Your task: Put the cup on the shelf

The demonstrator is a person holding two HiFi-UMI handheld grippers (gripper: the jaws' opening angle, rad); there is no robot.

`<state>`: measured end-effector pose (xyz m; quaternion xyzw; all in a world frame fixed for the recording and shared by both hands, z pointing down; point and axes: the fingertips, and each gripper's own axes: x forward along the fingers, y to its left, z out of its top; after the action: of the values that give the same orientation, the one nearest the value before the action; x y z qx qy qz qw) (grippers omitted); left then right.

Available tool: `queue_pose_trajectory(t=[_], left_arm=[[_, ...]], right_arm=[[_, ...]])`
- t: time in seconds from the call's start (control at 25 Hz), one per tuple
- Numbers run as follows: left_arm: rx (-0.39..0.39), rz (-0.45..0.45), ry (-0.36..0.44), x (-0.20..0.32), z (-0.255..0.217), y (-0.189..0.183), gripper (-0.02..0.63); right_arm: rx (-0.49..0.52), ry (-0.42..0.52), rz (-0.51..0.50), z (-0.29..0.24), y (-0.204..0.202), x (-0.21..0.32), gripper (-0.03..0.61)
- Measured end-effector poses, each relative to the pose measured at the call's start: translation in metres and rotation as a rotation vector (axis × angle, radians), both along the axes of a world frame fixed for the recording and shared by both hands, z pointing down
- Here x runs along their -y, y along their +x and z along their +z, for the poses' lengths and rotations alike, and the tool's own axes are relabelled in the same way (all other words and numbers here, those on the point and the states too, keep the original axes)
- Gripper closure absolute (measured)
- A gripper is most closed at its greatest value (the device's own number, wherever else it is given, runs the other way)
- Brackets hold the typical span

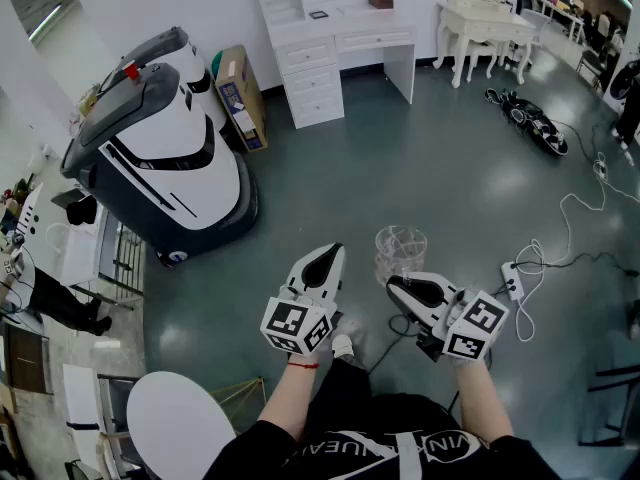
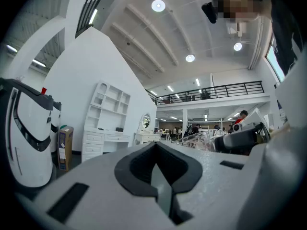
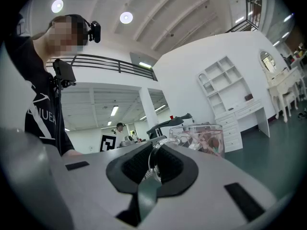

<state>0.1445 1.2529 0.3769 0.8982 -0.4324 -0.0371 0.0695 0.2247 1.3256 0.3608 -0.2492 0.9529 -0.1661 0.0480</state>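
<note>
The cup (image 1: 401,251) sits in the right gripper (image 1: 397,284), with the left gripper (image 1: 325,256) at its 9 o'clock. Shelf (image 1: 330,48) at 12 o'clock — box (image 1: 240,96) left of it, machine (image 1: 165,158) at 10 — table (image 1: 490,28) at 1, power strip (image 1: 513,281) at 3.

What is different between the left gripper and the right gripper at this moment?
The right gripper is shut on the handle of the clear cup; the left gripper is shut on nothing. The right gripper carries the cup ahead of it; the left gripper carries no load. Both point forward, above the floor.
</note>
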Motion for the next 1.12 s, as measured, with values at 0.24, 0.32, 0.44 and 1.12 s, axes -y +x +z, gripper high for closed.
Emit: queue_pose_trajectory(t=[0.24, 0.32, 0.44, 1.12], left_arm=[[-0.014, 0.027, -0.015, 0.086, 0.016, -0.022, 0.609], [-0.014, 0.029, -0.027, 0.112, 0.020, -0.031, 0.609], [-0.013, 0.035, -0.043, 0.148, 0.023, -0.045, 0.609], [-0.028, 0.051, -0.058, 0.310, 0.032, -0.077, 0.609]], right_arm=[[0.040, -0.005, 0.025, 0.009, -0.025, 0.090, 0.555], [0.033, -0.007, 0.035, 0.013, -0.034, 0.120, 0.555], [0.039, -0.014, 0.051, 0.016, -0.049, 0.161, 0.555], [0.065, 0.008, 0.081, 0.026, -0.090, 0.334, 0.555]])
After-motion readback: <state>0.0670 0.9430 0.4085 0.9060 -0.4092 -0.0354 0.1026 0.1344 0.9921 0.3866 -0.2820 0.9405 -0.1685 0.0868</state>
